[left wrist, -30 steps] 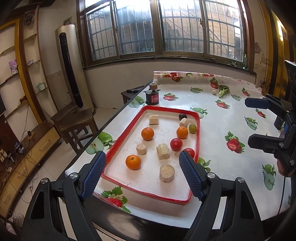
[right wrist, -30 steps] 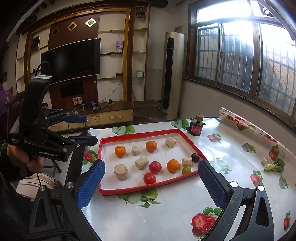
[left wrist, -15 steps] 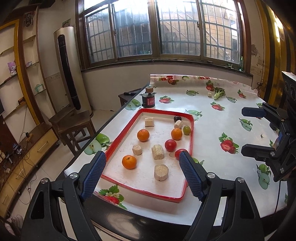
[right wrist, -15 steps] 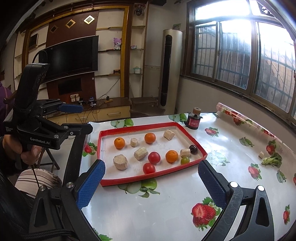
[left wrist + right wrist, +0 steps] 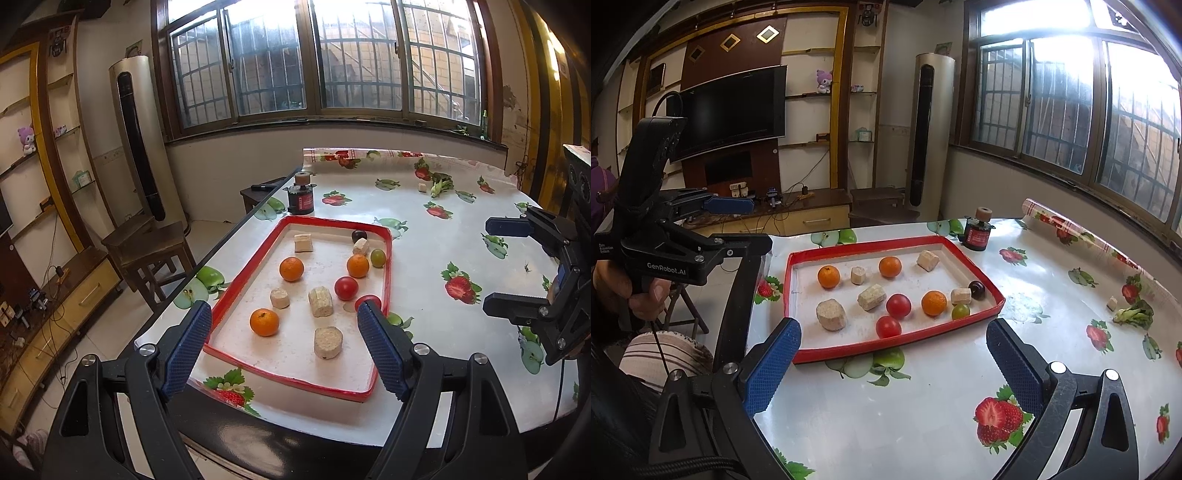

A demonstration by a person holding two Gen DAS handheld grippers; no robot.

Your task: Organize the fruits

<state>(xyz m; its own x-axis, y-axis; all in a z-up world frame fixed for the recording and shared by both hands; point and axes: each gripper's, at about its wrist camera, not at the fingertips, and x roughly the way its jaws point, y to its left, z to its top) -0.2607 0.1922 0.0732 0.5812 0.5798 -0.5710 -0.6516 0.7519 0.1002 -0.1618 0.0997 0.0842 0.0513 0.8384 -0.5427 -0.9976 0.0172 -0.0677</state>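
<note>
Fruits in the red tray (image 5: 975, 271): three oranges (image 5: 829, 276), two tomatoes (image 5: 898, 305), one green grape (image 5: 960, 311). Left claw (image 5: 284, 345) and right claw (image 5: 892, 360) are both wide, holding nothing.

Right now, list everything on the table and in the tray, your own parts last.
tray: one, red rim, white floor, on the table
oranges: three, orange, in the tray
tomatoes: two, red, in the tray
green grape: one, green, tray edge
dark plum: one, dark purple, tray corner
beige chunks: five, tan, scattered in the tray
small jar: one, black with red label, beyond the tray
green vegetable: one, on the cloth, a small beige piece beside it
table: one, fruit-print cloth
left claw: open, blue pads
right claw: open, blue pads
</note>
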